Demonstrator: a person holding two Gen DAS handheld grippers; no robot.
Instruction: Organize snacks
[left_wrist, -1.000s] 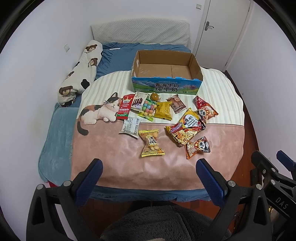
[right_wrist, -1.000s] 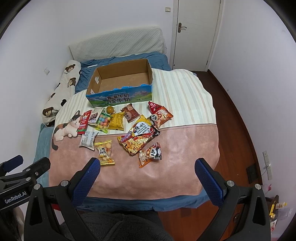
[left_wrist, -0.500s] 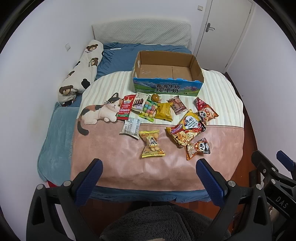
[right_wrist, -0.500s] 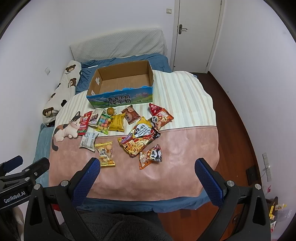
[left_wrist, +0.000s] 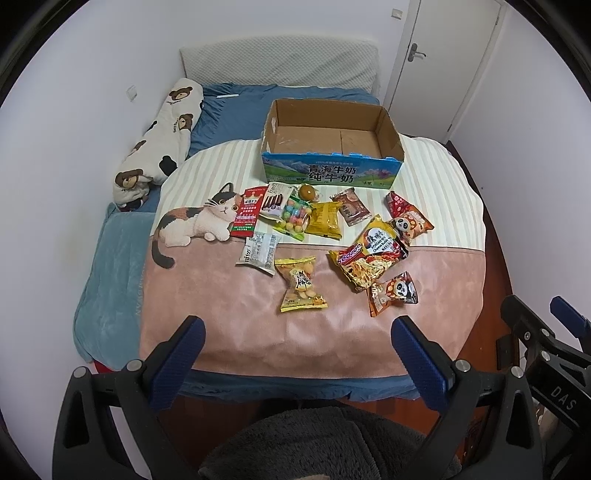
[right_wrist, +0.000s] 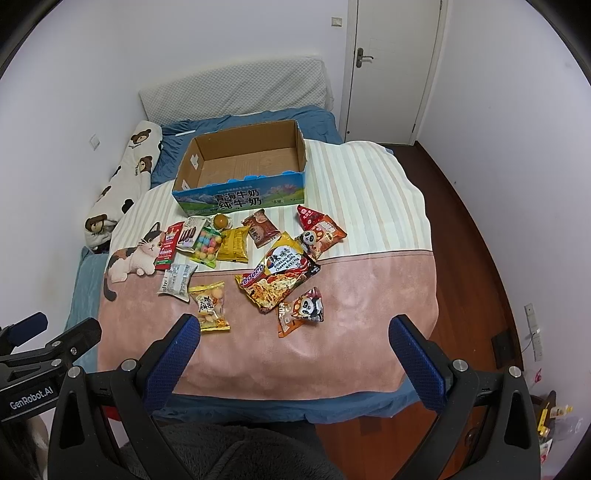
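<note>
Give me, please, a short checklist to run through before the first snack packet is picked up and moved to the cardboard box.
1. Left gripper open and holding nothing: ok.
2. Right gripper open and holding nothing: ok.
3. Cardboard box open on top, no packets inside: ok.
4. Nearest packets free to grasp: yellow packet and small panda packet lie apart from the others: ok.
5. Noodle packet free of overlap: not ok, its far corner overlaps the larger panda packet.
6. Grippers close enough to grasp: not ok, both hover short of the bed.
</note>
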